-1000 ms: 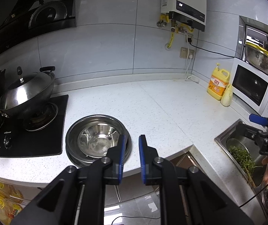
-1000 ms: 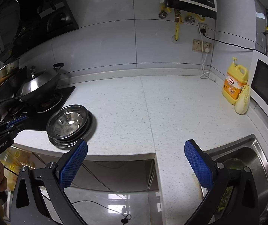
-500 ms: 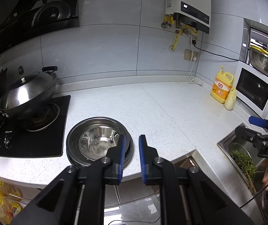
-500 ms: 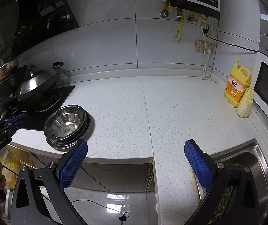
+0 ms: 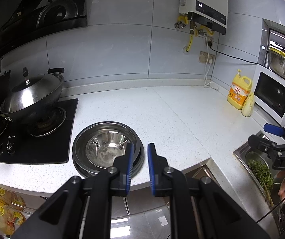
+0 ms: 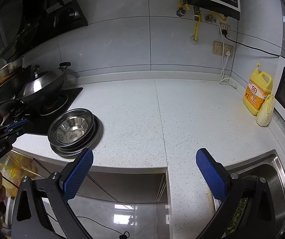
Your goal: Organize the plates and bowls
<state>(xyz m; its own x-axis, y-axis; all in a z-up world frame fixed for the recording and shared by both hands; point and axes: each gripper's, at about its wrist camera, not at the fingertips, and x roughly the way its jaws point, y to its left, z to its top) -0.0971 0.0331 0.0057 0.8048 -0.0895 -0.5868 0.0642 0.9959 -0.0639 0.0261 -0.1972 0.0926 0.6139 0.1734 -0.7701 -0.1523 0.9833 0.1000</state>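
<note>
A steel bowl sits nested on a stack of steel plates (image 5: 106,147) near the counter's front edge, right of the stove; the right wrist view shows the same stack (image 6: 72,129) at left. My left gripper (image 5: 139,149) hovers just in front of the stack's right rim, its blue pads nearly together with only a narrow gap and nothing between them. My right gripper (image 6: 144,157) stands wide open and empty over the counter's front edge, between the stack and the sink. Each gripper also shows at the edge of the other's view: the left gripper (image 6: 13,127) and the right gripper (image 5: 273,137).
A lidded wok (image 5: 32,95) sits on the black gas stove (image 5: 48,147) at left. At the right are a yellow detergent bottle (image 6: 259,93), a cabbage (image 6: 264,111), a microwave (image 5: 273,97) and a steel sink (image 6: 277,171) holding greens. White counter (image 6: 182,109) lies between.
</note>
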